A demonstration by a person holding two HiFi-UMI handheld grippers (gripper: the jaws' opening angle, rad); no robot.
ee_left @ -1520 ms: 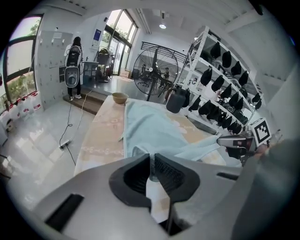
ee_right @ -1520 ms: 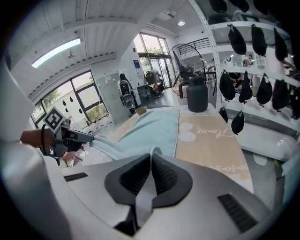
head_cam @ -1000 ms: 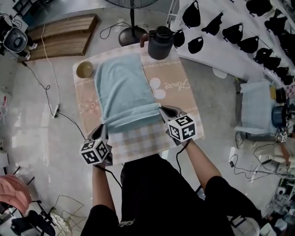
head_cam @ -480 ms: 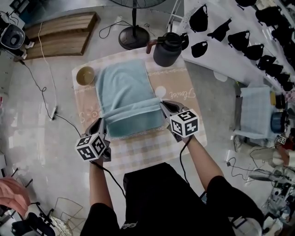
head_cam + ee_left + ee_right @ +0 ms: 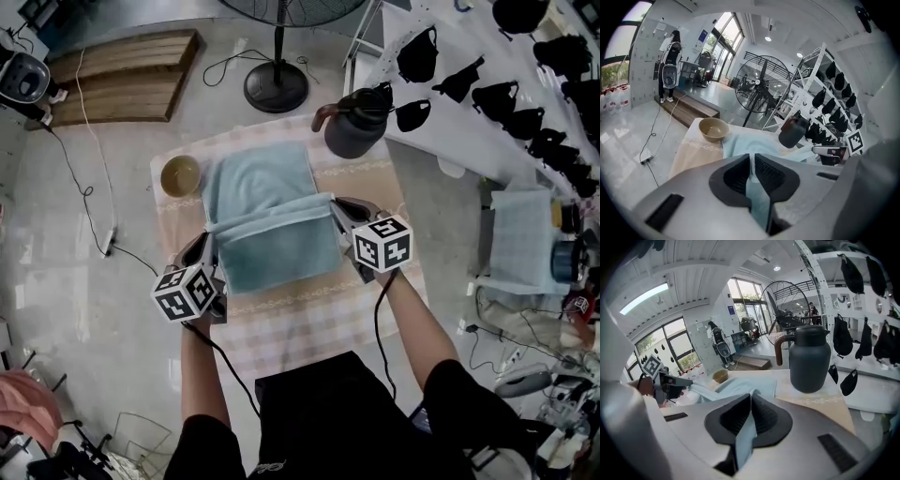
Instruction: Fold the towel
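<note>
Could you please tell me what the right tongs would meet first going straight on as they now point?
Probably the flat part of the towel lying ahead of the right tongs, which grip its edge; the dark jug stands right of that line.

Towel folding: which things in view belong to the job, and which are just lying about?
Job in hand: towel; left gripper and right gripper, each shut on the towel's edge.
Lying about: bowl; dark jug; fan.

place: workshop hall | signs: big floor fan (image 5: pixel 276 86), shelving rack (image 5: pixel 459 131)
</note>
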